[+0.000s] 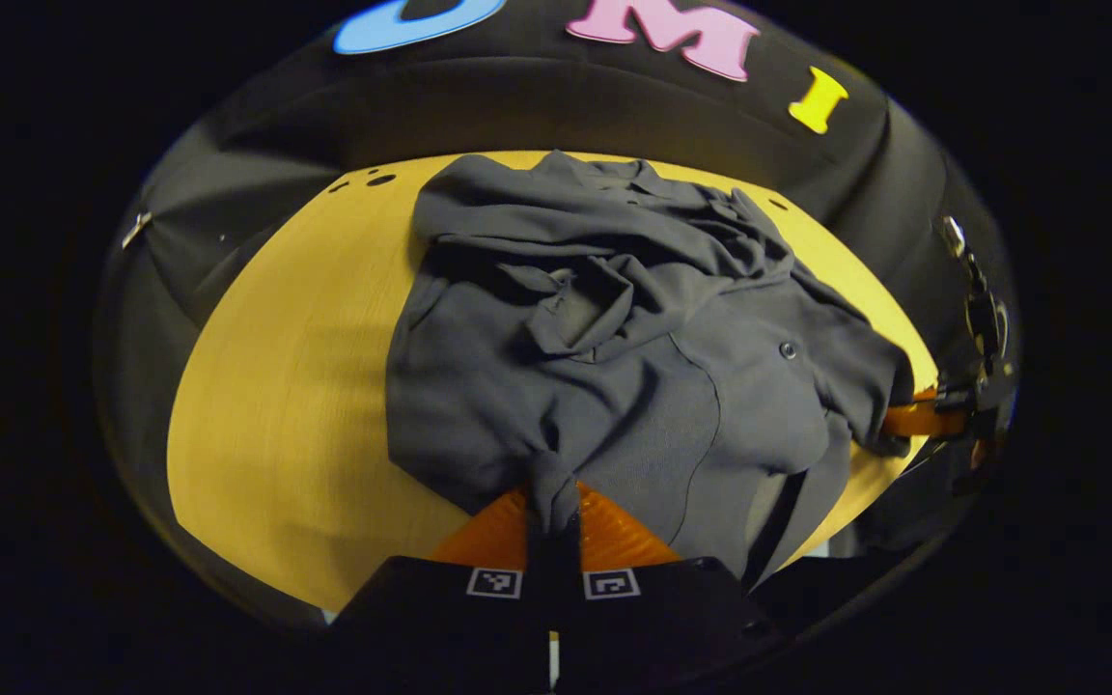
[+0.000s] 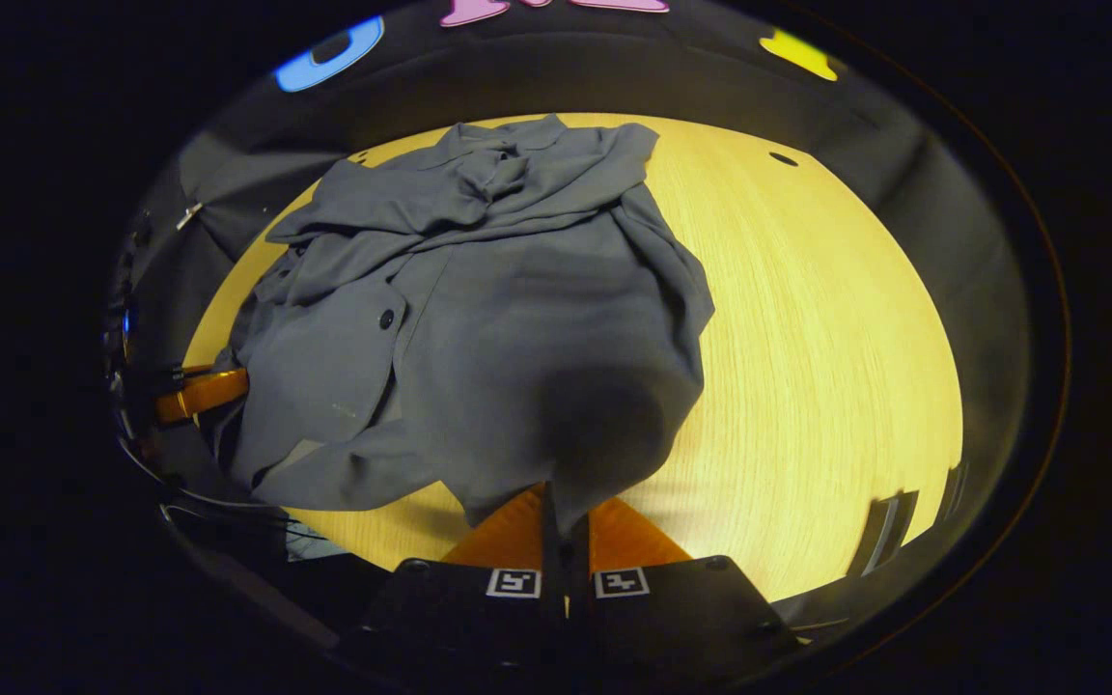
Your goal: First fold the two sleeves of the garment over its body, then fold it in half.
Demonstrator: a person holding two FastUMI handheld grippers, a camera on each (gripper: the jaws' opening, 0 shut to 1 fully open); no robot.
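Observation:
A dark grey shirt (image 1: 614,357) lies rumpled on the round yellow wooden table (image 1: 276,405), its sleeves bunched over the body toward the far side. My left gripper (image 1: 553,512) is shut on a pinch of the shirt's near hem. In the right gripper view the same shirt (image 2: 498,328) spreads across the table's left half, and my right gripper (image 2: 564,516) is shut on its near edge, the cloth lifted into a fold above the fingers. Each gripper also appears far off in the other view: the right gripper (image 1: 918,420) and the left gripper (image 2: 199,394), both at the hem.
The table (image 2: 807,367) has bare wood on its right in the right gripper view and on its left in the left gripper view. Black cloth walls ring the table closely. Small holes (image 1: 377,180) mark the far tabletop.

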